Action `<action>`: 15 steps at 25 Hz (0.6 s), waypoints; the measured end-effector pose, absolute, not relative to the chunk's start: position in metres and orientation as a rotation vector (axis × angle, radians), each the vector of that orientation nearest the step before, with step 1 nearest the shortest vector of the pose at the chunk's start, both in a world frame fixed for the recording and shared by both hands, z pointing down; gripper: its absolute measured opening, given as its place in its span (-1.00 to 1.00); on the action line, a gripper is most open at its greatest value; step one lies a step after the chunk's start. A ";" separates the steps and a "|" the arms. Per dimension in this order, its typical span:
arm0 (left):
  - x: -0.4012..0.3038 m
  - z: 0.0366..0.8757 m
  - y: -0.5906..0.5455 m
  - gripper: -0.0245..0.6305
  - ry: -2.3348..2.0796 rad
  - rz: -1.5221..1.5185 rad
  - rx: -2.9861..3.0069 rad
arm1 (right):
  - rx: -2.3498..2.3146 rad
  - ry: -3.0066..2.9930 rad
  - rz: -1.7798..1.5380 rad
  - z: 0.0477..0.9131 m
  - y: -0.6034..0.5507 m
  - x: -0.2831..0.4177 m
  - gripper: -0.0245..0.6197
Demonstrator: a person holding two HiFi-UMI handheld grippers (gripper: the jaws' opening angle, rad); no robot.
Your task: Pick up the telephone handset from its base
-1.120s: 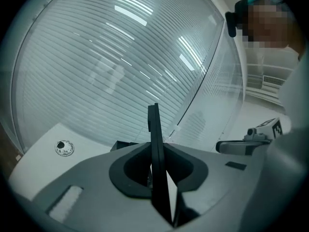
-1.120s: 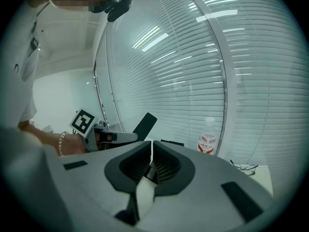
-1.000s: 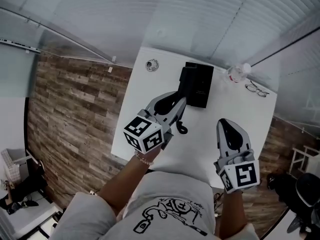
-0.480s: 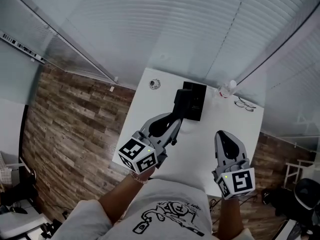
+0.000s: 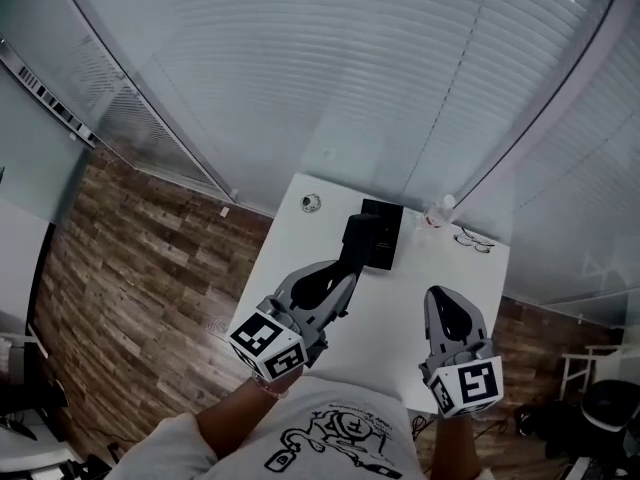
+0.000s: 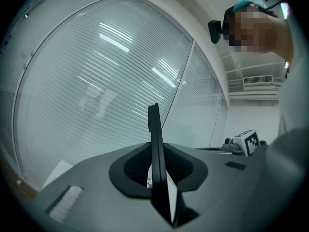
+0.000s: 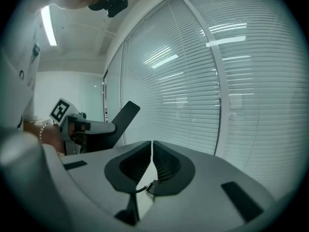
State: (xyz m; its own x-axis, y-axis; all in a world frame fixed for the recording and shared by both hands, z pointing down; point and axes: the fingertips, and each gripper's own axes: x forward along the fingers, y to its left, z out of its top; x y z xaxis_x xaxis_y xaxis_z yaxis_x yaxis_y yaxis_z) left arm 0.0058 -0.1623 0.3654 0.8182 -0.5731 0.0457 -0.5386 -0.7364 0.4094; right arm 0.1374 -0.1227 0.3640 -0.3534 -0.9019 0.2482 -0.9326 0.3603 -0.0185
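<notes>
Cool, dim daylight filters through closed blinds (image 5: pixel 350 88), a ceiling light (image 7: pixel 48 25) glares, and fisheye lenses bend the edges into dark, vignetted corners.

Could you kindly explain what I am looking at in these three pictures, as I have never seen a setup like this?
A person holds a two-jaw tool in each hand. The head view looks down from the person's head onto a white table with a black telephone base, a bottle and glasses. The other two cameras ride on the tools. The left hand-held gripper grips the telephone handset, edge-on in its own view; the right hand-held gripper is shut and empty.
</notes>
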 end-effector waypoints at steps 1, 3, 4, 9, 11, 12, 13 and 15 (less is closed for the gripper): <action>0.005 0.361 -0.159 -0.72 -0.831 -0.121 2.596 | 1.657 -2.425 0.221 0.359 -0.120 0.137 -0.89; 0.002 0.351 -0.151 -0.72 -0.830 -0.130 2.601 | 1.658 -2.430 0.202 0.350 -0.115 0.135 -0.89; 0.002 0.347 -0.148 -0.72 -0.829 -0.135 2.605 | 1.661 -2.433 0.192 0.345 -0.113 0.135 -0.89; 0.003 0.329 -0.136 -0.72 -0.816 -0.173 2.640 | 1.660 -2.446 0.151 0.327 -0.100 0.134 -0.89; 0.002 0.320 -0.131 -0.72 -0.809 -0.190 2.644 | 1.659 -2.457 0.146 0.319 -0.096 0.134 -0.89; 0.003 0.316 -0.128 -0.72 -0.804 -0.196 2.646 | 1.661 -2.467 0.152 0.315 -0.094 0.134 -0.89; 0.004 0.313 -0.125 -0.72 -0.798 -0.200 2.650 | 1.664 -2.477 0.162 0.311 -0.091 0.135 -0.89; 0.006 0.309 -0.118 -0.72 -0.787 -0.204 2.657 | 1.670 -2.488 0.164 0.306 -0.087 0.138 -0.89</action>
